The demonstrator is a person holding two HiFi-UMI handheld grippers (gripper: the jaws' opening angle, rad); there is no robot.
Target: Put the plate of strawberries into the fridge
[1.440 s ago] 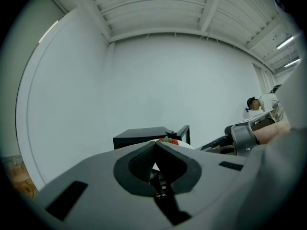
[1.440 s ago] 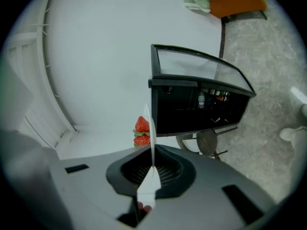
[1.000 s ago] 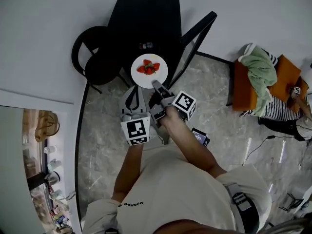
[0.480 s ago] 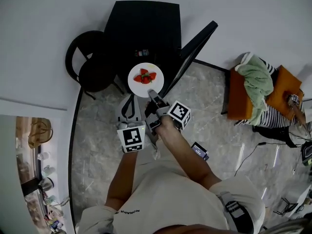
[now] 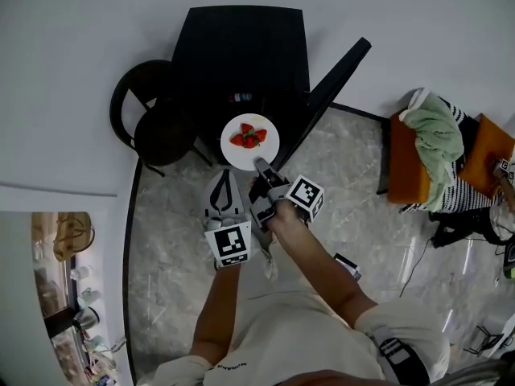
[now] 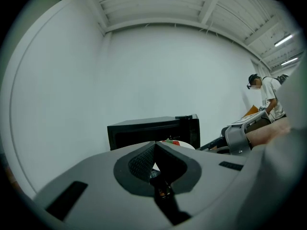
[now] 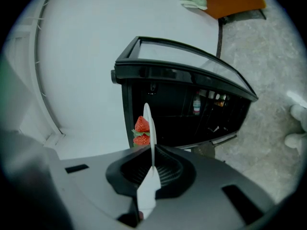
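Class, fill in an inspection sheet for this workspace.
Surface: marble floor.
Job's things: plate of strawberries, in front of open fridge, door swung wide.
Clutter: black chair beside fridge; orange chair under green cloth.
Grippers: right gripper shut on plate rim; left gripper shut, empty.
Cables: thin cable on floor, at right.
Surroundings: white wall; another person far off.

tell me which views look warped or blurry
Head view: fisheye bends the wall edges, but the plate and strawberries look crisp. Left gripper view: dark round vignette, curved ceiling lines, left claw soft up close. Right gripper view: plate rim blurred near the lens, fridge interior dim.
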